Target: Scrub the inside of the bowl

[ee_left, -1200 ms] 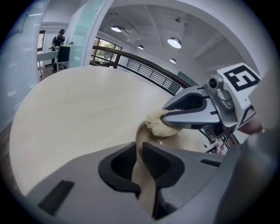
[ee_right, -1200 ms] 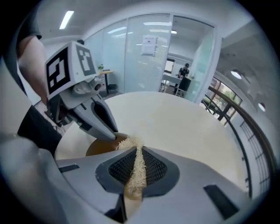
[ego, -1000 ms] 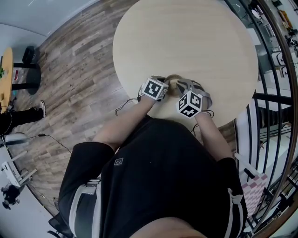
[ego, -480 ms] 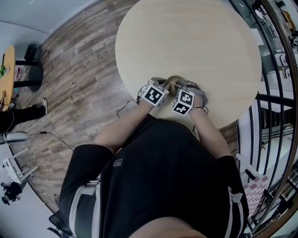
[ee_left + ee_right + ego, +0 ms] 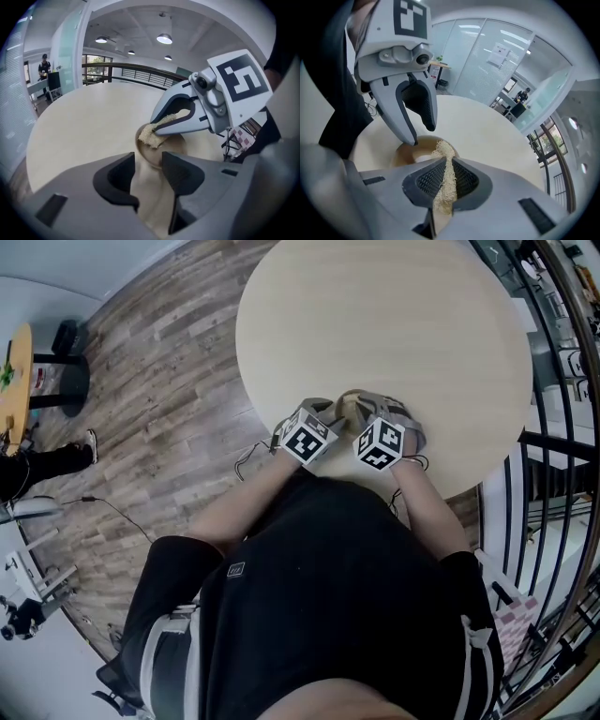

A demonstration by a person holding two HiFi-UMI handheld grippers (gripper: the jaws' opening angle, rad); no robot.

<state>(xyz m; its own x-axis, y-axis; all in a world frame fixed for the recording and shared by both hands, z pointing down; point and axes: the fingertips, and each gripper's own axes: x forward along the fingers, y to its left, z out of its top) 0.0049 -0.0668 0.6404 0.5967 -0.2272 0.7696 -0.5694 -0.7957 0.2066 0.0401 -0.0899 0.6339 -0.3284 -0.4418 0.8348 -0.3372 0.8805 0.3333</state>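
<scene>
A small tan bowl (image 5: 352,407) stands near the front edge of the round table (image 5: 375,315). My left gripper (image 5: 149,164) has just been opening its jaws. They stand open with the bowl's (image 5: 161,152) near rim in the gap, and the pads do not press on it. My right gripper (image 5: 445,173) is shut on a fibrous beige scrub pad (image 5: 444,187). The pad's tip (image 5: 151,135) hangs over the bowl's (image 5: 412,152) rim. In the head view the left gripper (image 5: 328,413) and the right gripper (image 5: 377,415) flank the bowl.
The pale wooden table stretches away beyond the bowl. A black railing (image 5: 553,427) curves along its right side and wood flooring (image 5: 159,381) lies to the left. A person's legs (image 5: 37,470) and a second small table (image 5: 14,381) are at the far left.
The left gripper's marker cube has rolled and slid slightly toward me. The right cube swung in toward the bowl and back out. The bowl has stayed in place.
</scene>
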